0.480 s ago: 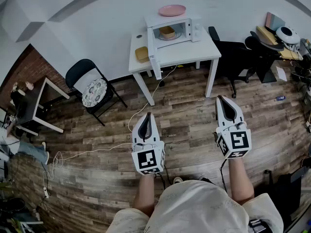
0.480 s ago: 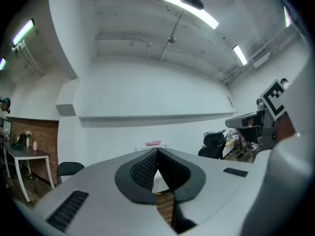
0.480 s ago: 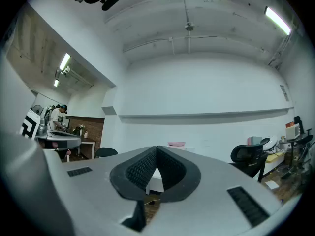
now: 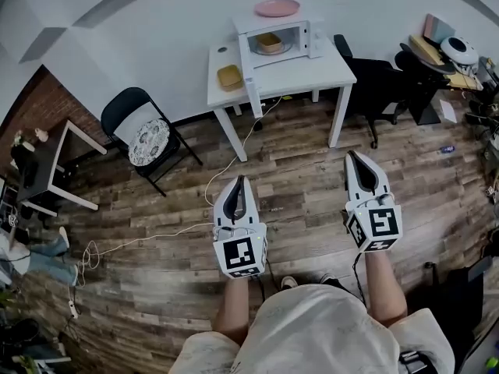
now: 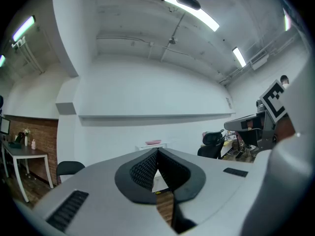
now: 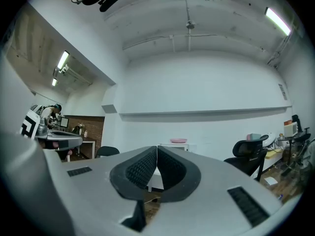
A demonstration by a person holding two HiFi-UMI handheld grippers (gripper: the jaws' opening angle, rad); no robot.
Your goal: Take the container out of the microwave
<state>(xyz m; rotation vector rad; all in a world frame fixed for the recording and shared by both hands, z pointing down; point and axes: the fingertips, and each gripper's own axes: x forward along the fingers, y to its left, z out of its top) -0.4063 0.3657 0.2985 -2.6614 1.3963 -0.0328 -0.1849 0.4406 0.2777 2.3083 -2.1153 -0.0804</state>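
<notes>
Pink plate (image 4: 277,7), white microwave (image 4: 274,26)

Ahead: brown wood-plank floor (image 4: 296,178) lies open up to the white square worktop (image 4: 327,72). A thin white cable (image 4: 164,234) trails across the floor on the left. A black folding chair with patterned cushion (image 4: 144,135) stands left of the worktop, and a black office chair (image 4: 374,80) stands close at its right. On the white microwave (image 4: 277,23) the cavity front is unobstructed. Its white door (image 4: 251,84) is swung out at the left, past the worktop's front edge.

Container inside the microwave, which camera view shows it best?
The head view: the container sits visible inside the open microwave. In both gripper views the shut fingers cover it; only the pink plate on top of the microwave shows.
</notes>
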